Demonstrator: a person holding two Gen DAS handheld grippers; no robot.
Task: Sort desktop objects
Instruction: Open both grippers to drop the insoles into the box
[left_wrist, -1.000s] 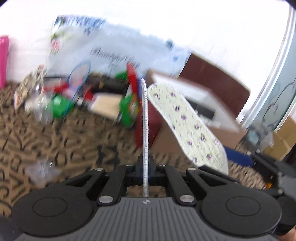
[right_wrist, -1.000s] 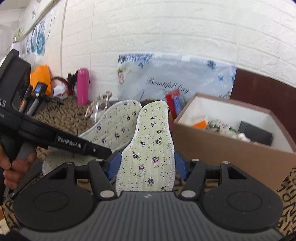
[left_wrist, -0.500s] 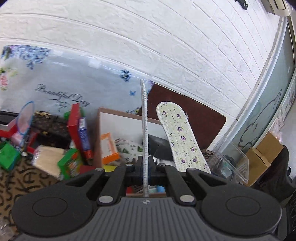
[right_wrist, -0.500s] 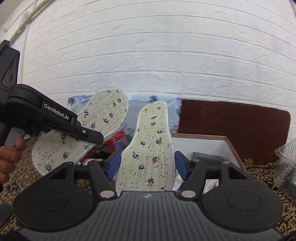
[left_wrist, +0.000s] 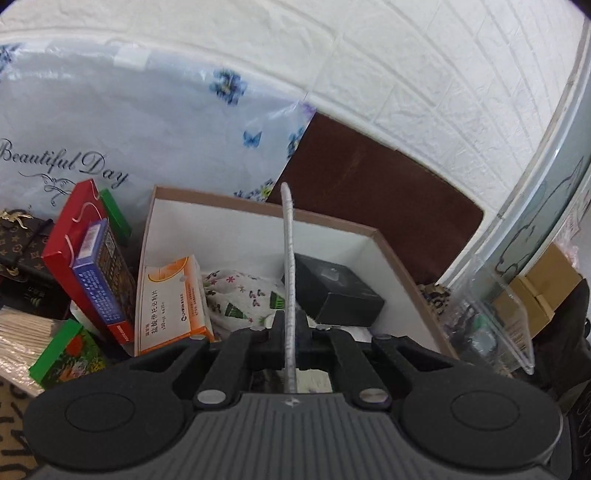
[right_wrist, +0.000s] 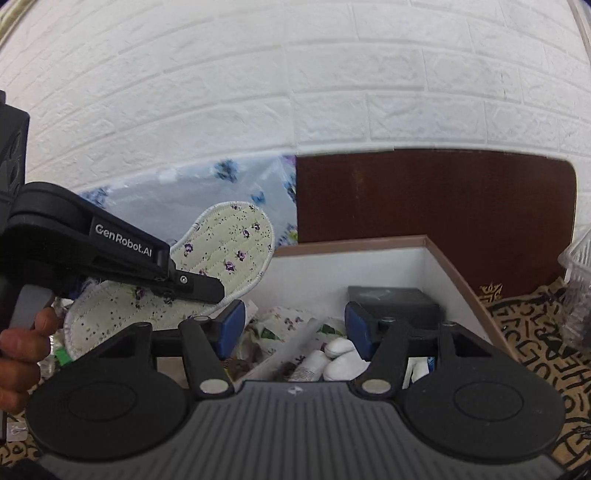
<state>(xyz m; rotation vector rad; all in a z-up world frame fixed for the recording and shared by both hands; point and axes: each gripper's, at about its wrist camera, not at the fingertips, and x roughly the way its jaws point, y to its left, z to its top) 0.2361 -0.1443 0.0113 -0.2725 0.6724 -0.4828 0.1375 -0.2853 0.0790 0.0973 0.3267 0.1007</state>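
Observation:
My left gripper (left_wrist: 291, 325) is shut on a floral insole (left_wrist: 289, 258), seen edge-on in the left wrist view, held over the open cardboard box (left_wrist: 229, 229). In the right wrist view the same insole (right_wrist: 229, 251) shows flat, clamped in the left gripper (right_wrist: 195, 288) at the box's left side. My right gripper (right_wrist: 293, 325) is open and empty above the box (right_wrist: 454, 273). Its own insole is out of sight. The box holds an orange medicine carton (left_wrist: 170, 302), floral cloth (left_wrist: 247, 291), a black case (left_wrist: 332, 291) and white tubes (right_wrist: 332, 356).
A red and blue carton (left_wrist: 92, 258), green packets (left_wrist: 62, 350) and a brown patterned bag (left_wrist: 18, 243) stand left of the box. A floral plastic bag (left_wrist: 129, 122) and a brown board (left_wrist: 373, 195) lean on the brick wall. A clear plastic tray (left_wrist: 491, 314) lies right.
My right gripper has opened and the insole it held is gone from it. Both grippers have moved closer over the box; the left still holds its insole.

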